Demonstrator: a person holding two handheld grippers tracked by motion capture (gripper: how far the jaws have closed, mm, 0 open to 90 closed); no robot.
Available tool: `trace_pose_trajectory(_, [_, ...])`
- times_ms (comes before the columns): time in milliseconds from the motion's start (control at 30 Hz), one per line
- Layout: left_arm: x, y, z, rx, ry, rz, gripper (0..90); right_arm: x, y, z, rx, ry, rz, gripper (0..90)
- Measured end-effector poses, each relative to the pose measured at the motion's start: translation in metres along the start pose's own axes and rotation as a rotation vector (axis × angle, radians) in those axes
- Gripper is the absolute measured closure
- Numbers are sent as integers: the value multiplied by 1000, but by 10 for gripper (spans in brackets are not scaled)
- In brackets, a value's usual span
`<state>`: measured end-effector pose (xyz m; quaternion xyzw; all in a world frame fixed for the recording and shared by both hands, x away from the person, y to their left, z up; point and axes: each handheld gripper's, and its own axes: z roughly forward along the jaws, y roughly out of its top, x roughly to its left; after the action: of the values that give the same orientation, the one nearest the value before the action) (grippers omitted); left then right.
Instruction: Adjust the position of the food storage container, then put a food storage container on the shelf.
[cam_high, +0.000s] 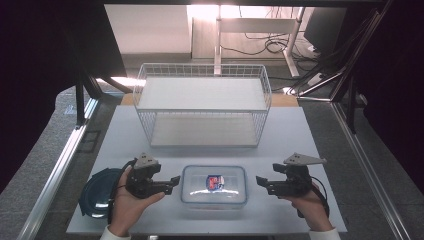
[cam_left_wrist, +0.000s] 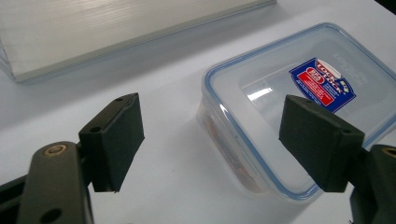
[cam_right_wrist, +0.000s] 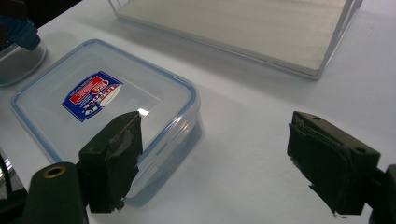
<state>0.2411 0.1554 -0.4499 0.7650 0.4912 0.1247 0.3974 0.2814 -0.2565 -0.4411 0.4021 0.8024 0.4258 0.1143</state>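
Note:
A clear rectangular box (cam_high: 214, 186) with a blue-rimmed lid and a red and blue label lies at the front middle of the white table top (cam_high: 295, 135). My left gripper (cam_high: 175, 181) is held level just left of the box, pointing at it. Its jaws are open and empty. In the left gripper view the box (cam_left_wrist: 261, 93) lies ahead and to the right, partly behind the right pad (cam_left_wrist: 320, 140). My right gripper (cam_high: 259, 181) is level just right of the box, open and empty. In the right gripper view the box (cam_right_wrist: 102, 98) lies ahead on the left.
A white wire rack (cam_high: 202, 66) with two shelves stands behind the box at mid-table; its lower board (cam_right_wrist: 243, 28) is seen beyond the box. A round dark-blue-lidded container (cam_high: 95, 192) sits at the front left beside my left hand. Dark floor and metal rails flank the table.

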Motion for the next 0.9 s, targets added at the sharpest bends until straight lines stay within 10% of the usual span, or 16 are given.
trace_pose_trajectory(433, [0, 3, -2, -3, -64, -84, 107, 3, -1, 2, -42, 137, 120, 138])
trace_pose_trajectory(900, [4, 2, 19, 62, -171, -178, 74, 12, -6, 23, 23, 180, 169, 109])
